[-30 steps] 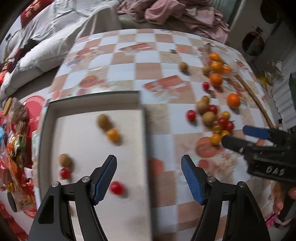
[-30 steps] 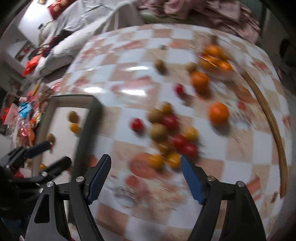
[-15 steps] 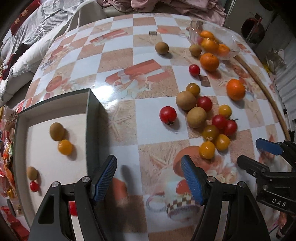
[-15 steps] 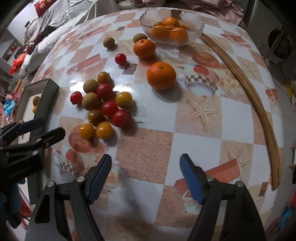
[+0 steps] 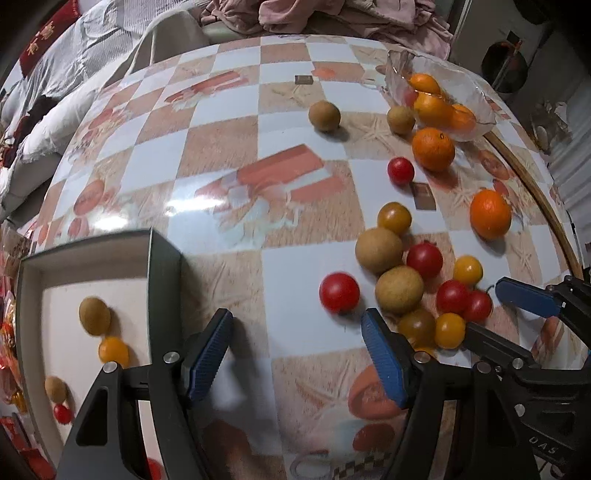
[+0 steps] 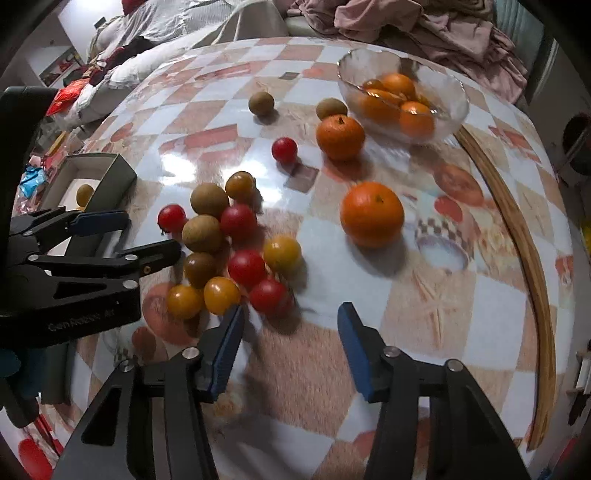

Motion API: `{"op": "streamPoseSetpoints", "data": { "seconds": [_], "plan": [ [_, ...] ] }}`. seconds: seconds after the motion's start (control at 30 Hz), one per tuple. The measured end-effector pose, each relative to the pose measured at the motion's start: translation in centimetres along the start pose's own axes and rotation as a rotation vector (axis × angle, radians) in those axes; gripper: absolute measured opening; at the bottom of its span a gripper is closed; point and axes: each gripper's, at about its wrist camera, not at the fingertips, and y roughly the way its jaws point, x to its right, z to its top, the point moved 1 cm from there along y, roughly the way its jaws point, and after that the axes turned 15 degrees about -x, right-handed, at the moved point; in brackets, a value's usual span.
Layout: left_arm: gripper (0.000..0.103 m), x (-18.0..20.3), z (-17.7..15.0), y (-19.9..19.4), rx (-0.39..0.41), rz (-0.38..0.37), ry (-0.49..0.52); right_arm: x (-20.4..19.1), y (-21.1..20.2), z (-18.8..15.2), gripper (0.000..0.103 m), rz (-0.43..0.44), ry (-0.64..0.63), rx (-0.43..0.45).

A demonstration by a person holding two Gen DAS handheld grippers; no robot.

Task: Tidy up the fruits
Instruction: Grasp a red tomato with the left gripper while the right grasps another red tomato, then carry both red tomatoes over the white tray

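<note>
A cluster of red and yellow cherry tomatoes and brown longans lies on the checkered table; it also shows in the right wrist view. A lone red tomato sits just ahead of my open, empty left gripper. Two loose oranges lie near a glass bowl holding several oranges. A grey tray at the left holds a longan and a yellow tomato. My right gripper is open and empty, just right of the cluster.
A long wooden stick lies along the table's right edge. Two longans and a red tomato lie apart farther back. Bedding and clothes lie beyond the table. Snack packets sit left of the tray.
My left gripper has moved right, off the tray and toward the fruit cluster. My right gripper has swung back left and closer to the cluster. Both stay open.
</note>
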Motion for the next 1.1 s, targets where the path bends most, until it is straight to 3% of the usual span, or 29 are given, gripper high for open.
{"op": "streamPoseSetpoints", "data": {
  "seconds": [0.23, 0.43, 0.5, 0.53, 0.73, 1.1],
  "plan": [
    [0.069, 0.4, 0.6, 0.1, 0.003, 0.005, -0.006, 0.0, 0.0, 0.9, 0.034, 0.033, -0.003, 0.007],
    [0.041, 1.3, 0.3, -0.3, 0.011, 0.007, 0.009, 0.1, 0.1, 1.0, 0.033, 0.057, 0.020, -0.006],
    [0.025, 1.6, 0.2, -0.4, 0.010, -0.002, 0.020, 0.3, 0.0, 0.8, 0.032, 0.059, 0.029, -0.011],
    [0.022, 1.6, 0.1, -0.4, 0.008, -0.011, 0.027, 0.3, -0.1, 0.7, 0.032, 0.059, 0.031, -0.014],
    [0.022, 0.9, -0.7, -1.1, 0.000, -0.098, -0.015, 0.8, -0.5, 0.1, 0.032, 0.072, 0.062, -0.023],
    [0.022, 0.2, -2.8, -4.5, 0.027, -0.121, -0.007, 1.8, -1.8, -1.1, 0.032, 0.127, 0.139, -0.033]
  ]
}}
